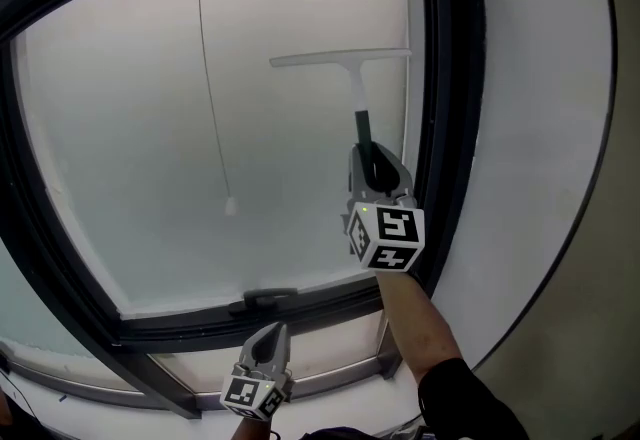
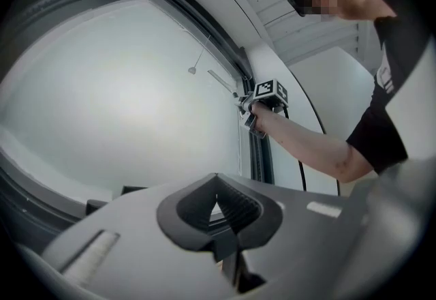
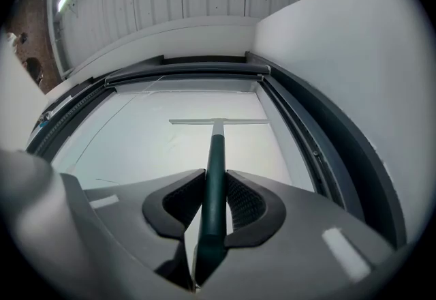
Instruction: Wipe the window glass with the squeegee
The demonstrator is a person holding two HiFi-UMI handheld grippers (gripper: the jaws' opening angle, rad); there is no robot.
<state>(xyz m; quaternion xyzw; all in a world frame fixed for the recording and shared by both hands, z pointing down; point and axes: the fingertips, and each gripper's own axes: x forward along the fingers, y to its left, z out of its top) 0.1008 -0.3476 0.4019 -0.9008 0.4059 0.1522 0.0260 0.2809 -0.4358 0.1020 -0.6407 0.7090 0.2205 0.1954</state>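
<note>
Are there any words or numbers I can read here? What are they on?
No words or numbers can be read here.
The right gripper and left gripper carry black-and-white square markers, not letters.
Squeegee: no print shows.
White print on the person's black shirt: too blurred to read.

Squeegee (image 1: 345,68), white blade level, dark handle down, against window glass (image 1: 150,128)
</note>
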